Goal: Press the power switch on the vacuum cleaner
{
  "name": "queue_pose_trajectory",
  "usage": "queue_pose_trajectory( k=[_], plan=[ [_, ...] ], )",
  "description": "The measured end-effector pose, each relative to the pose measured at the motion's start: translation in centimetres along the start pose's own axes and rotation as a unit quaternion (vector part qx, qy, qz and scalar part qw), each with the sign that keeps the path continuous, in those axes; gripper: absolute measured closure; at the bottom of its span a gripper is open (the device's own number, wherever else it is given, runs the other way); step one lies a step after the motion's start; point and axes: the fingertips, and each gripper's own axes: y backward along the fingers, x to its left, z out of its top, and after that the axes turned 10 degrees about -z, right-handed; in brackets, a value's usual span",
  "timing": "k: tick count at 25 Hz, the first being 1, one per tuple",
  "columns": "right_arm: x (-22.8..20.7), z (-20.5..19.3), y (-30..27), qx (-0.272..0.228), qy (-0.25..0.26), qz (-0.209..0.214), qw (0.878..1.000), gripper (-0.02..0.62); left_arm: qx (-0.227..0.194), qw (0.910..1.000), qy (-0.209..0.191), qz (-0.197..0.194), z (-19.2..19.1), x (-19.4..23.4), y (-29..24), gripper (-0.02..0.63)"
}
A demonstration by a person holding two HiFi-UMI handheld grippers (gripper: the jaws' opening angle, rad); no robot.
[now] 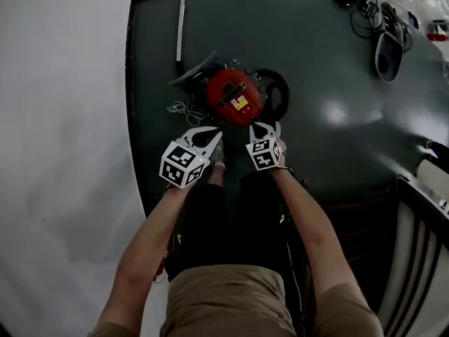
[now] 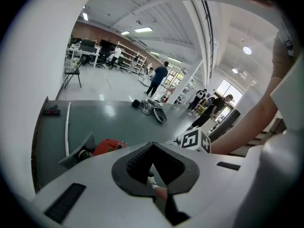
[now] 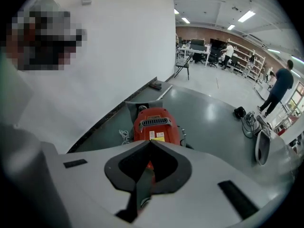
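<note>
The red vacuum cleaner (image 1: 235,97) lies on a dark green floor mat (image 1: 316,139), just beyond both grippers. My left gripper (image 1: 212,130) hangs above the vacuum's near left corner, its jaws shut with nothing between them. My right gripper (image 1: 263,125) hovers over the near right edge, also shut and empty. In the right gripper view the vacuum (image 3: 154,125), with its grille and yellow label, sits straight ahead past the closed tips (image 3: 151,140). The left gripper view shows the vacuum (image 2: 108,146) low at the left, beside the closed tips (image 2: 153,144). The power switch is not discernible.
A grey floor nozzle (image 1: 193,72) and metal wand (image 1: 182,16) lie behind the vacuum, a white cord (image 1: 184,109) at its left, a black hose ring (image 1: 279,90) at its right. Cables and another nozzle (image 1: 387,51) sit far right. People stand in the distance (image 2: 156,80).
</note>
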Motion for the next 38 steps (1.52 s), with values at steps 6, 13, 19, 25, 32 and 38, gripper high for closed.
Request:
queue_pose_trajectory(
  k=[6,13,19,25,32,38],
  plan=[
    [-0.7,-2.9,-7.0,0.041,0.025,-0.008,0.999,0.586,0.047,0.9989,-0.004,-0.007,-2.8,1.1,-4.4,0.600],
    [0.6,-4.1,-11.9,0.077,0.027,0.004,0.997,0.586,0.089,0.9960,-0.008,0.008,-5.2,3.5,-5.9,0.600],
    [1.0,-5.8,-15.2,0.110,0.020,-0.002,0.994,0.586,0.108,0.9941,-0.013,0.001,-5.8,4.3,-6.8,0.601],
    [1.8,-5.7,-16.7,0.124,0.011,-0.007,0.992,0.586,0.117,0.9931,-0.006,-0.006,-6.8,5.4,-7.3,0.600],
    [2.4,-6.3,-17.6,0.166,0.027,-0.002,0.986,0.586,0.106,0.9943,0.002,-0.013,-6.5,6.1,-7.9,0.601],
    [2.3,-6.9,-17.7,0.216,-0.016,0.016,0.976,0.586,0.085,0.9963,0.010,-0.006,-4.9,5.7,-7.2,0.601]
  ],
)
